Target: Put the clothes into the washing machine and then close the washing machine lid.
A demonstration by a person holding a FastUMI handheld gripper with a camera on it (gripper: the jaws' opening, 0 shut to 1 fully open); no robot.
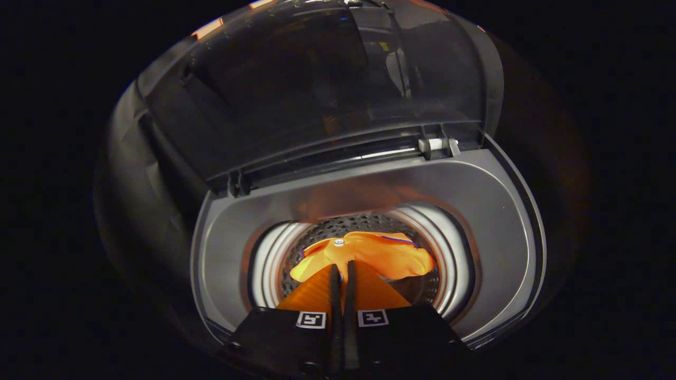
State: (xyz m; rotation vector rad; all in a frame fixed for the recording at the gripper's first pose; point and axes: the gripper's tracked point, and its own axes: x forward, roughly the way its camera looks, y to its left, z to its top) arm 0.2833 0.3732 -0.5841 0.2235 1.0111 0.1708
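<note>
Gripper (342, 272) jaws pressed together, pinching the orange garment (369, 253) and lowering it into the washing machine drum (364, 224), with the lid (317, 79) raised at 12 o'clock for access.

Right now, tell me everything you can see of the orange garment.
The orange garment is soft, crumpled cloth with a small pale button and a thin dark trim line. It hangs bunched inside the perforated drum, below the open lid. The hand-held gripper is closed, its fingers pinching a fold of it.
</note>
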